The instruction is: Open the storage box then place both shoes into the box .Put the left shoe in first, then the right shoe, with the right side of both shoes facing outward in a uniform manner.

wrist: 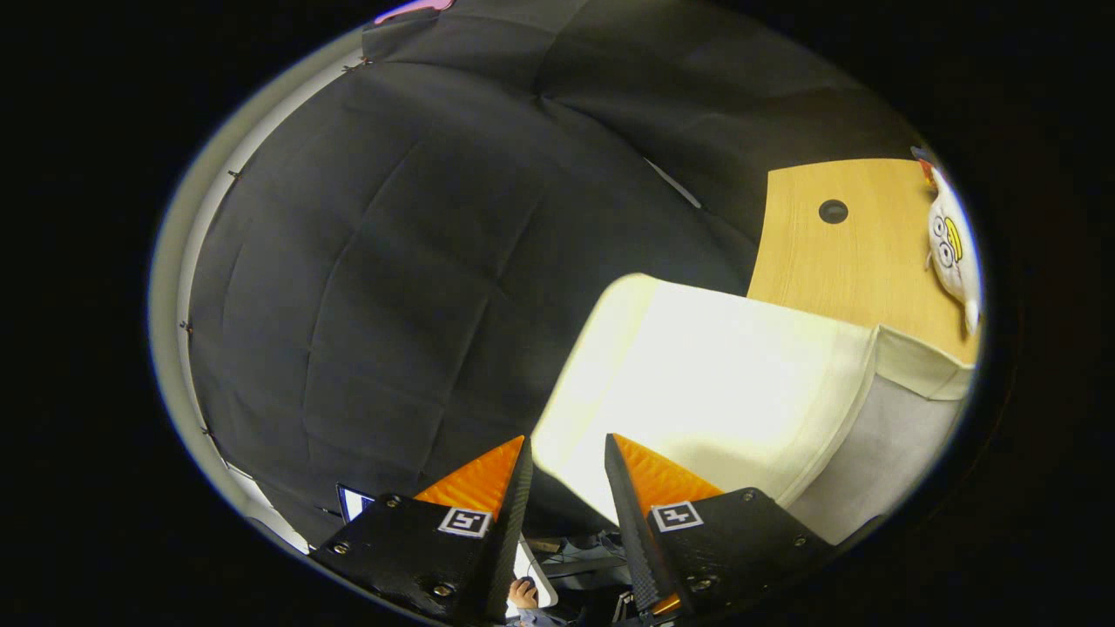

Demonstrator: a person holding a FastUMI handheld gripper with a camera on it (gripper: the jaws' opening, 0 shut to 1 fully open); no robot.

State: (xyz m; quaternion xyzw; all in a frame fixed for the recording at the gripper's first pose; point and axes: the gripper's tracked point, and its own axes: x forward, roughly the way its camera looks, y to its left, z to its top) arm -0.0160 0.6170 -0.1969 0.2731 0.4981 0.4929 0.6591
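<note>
Fingers (566, 470) spread, holding nothing; storage box (723, 383) at 1 o'clock just ahead, on wooden surface (836, 261). Risk: tilted approach could shove box instead of opening it.

You are looking through a strongly curved fisheye: straight edges bow, and everything near the rim is squeezed and smeared. The top of the storage box (732, 383) is blown out to a near-white glare, so you lose its surface detail there; its side face falls into a soft grey shade. The black cloth wall (366, 287) soaks up light and reads dim, its folds showing faintly. The wooden table (836, 252) is evenly and warmly lit. The stuffed toy (949, 248) at the rim is stretched and slightly soft. The gripper (566, 457), fingers parted with nothing between them, is sharp, its undersides dark.
</note>
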